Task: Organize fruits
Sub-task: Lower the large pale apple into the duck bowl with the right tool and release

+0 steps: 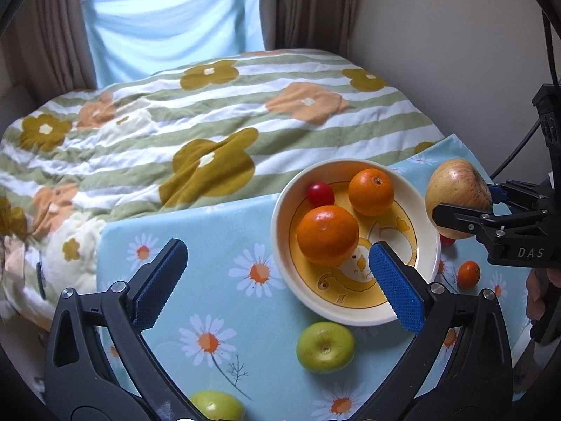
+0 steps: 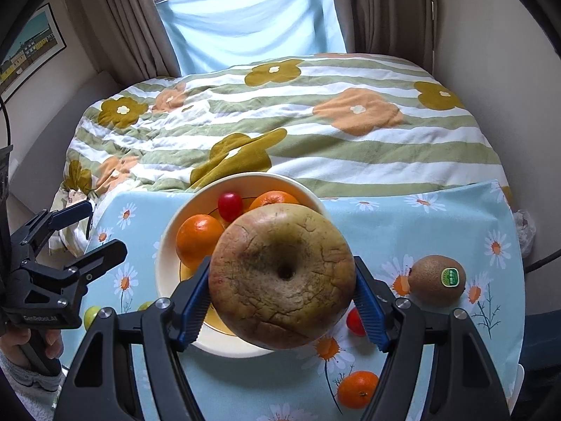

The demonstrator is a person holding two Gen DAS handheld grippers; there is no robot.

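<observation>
The right tongs [image 2: 282, 301] are squeezed tight on a big round yellow-green apple with red blush [image 2: 282, 282]. Their blue pads [image 2: 368, 310] press on both sides of it. The apple hangs in the air, above the near edge of the round cream bowl with a yellow picture inside [image 2: 168, 245]. From the left camera, the same apple [image 1: 455, 193] shows just past the right side of the bowl [image 1: 284, 231].

The left tongs [image 1: 277, 280] are spread wide apart and hold nothing. One blue pad [image 1: 396, 287] sits over the bowl's near rim and the other is over the cloth.

Inside the bowl lie two round oranges, a big orange [image 1: 328, 235] in front and a smaller orange [image 1: 371, 192] behind it. A little red cherry tomato [image 1: 320, 193] sits beside them.

The bowl stands on a worktop covered by a light blue cloth with white daisies [image 1: 210, 245]. On the cloth near the bowl lie a round green apple [image 1: 324, 347] and a second green apple [image 1: 217, 405] at the bottom edge. A tiny orange [image 1: 468, 273] lies to the right of the bowl. The right camera also shows a brown fuzzy kiwi with a green sticker [image 2: 436, 280], and another small red tomato [image 2: 355, 321] just beside the bowl.

Behind the worktop is a bed with a striped flower blanket [image 1: 210, 133].
</observation>
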